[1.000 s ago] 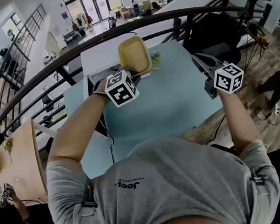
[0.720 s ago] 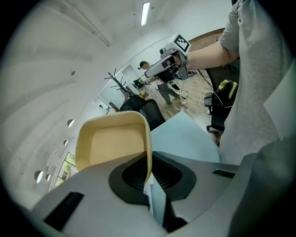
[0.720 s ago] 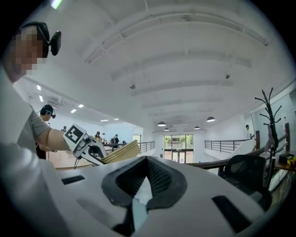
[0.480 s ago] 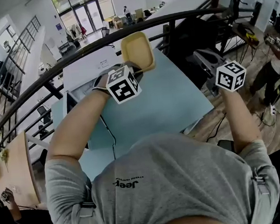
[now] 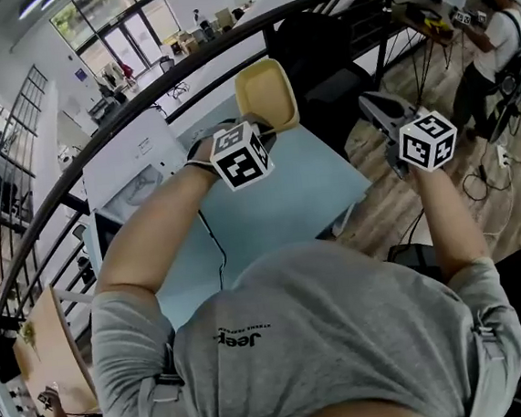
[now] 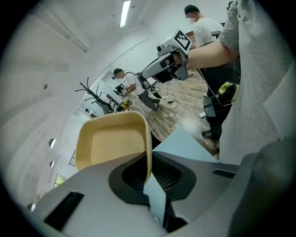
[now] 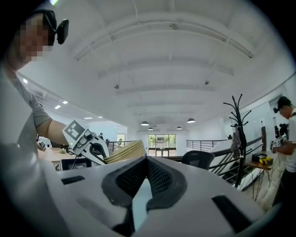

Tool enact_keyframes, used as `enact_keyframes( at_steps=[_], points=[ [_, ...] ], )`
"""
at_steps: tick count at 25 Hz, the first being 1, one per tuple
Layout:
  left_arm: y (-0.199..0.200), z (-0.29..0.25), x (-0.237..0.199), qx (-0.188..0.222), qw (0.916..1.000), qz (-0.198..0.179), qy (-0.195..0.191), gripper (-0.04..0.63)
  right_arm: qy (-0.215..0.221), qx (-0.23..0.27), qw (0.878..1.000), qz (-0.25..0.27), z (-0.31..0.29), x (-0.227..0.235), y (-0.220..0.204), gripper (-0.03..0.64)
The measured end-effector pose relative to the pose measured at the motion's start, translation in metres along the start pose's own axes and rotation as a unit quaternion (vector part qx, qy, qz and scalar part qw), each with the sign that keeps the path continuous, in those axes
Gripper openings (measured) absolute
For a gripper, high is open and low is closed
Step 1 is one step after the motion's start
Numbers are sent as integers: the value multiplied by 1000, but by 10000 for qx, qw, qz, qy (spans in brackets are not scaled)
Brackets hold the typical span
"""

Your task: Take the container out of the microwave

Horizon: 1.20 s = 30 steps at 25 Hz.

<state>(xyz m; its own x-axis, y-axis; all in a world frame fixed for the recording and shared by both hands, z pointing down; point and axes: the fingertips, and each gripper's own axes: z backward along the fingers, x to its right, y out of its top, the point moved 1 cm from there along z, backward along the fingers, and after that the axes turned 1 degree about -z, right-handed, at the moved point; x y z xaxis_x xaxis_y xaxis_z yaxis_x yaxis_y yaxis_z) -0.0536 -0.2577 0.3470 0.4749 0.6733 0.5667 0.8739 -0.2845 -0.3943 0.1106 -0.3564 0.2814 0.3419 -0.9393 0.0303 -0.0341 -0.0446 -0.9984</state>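
My left gripper (image 5: 260,130) is shut on the near rim of a pale yellow, empty, rectangular container (image 5: 266,92) and holds it in the air above the far corner of the light blue table (image 5: 278,201). The left gripper view shows the container (image 6: 111,146) tilted, its right wall clamped between the pads (image 6: 148,173). To the right, my right gripper (image 5: 375,108) is shut with nothing in it, held out level over the floor beside the table. It also shows in the left gripper view (image 6: 155,69). A white box-shaped appliance (image 5: 128,165) stands at the table's far left.
A dark curved railing (image 5: 183,68) runs behind the table. A black office chair (image 5: 320,69) stands past the table's corner. A person (image 5: 492,43) stands at the upper right on the wooden floor. A black cable (image 5: 217,253) lies across the table.
Both grippers have swung right across the room, the yellow container carried along in the left one. The table and white appliance now lie further left in the head view.
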Motion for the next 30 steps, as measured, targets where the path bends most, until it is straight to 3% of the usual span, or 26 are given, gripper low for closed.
enact_keyframes(
  at_steps=[5,11,17,24,30],
  points=[
    [44,-57,14,12,9990,-263,-359,35,-376,-68,9991,-198,41,42,-35,17],
    [69,-131,45,-97,9955,-393,-854,35,-737,-221,9952,-603,81,77,-94,17],
    [60,-199,80,-361,9899,-421,-1305,36,-1024,-407,9875,-1124,101,97,-160,17],
    [36,-270,116,-669,9835,-542,-1594,37,-1128,-799,9854,-992,100,98,-219,17],
    [26,-309,159,-814,9753,-616,-1958,37,-1221,-991,9796,-1253,111,95,-259,17]
  ],
)
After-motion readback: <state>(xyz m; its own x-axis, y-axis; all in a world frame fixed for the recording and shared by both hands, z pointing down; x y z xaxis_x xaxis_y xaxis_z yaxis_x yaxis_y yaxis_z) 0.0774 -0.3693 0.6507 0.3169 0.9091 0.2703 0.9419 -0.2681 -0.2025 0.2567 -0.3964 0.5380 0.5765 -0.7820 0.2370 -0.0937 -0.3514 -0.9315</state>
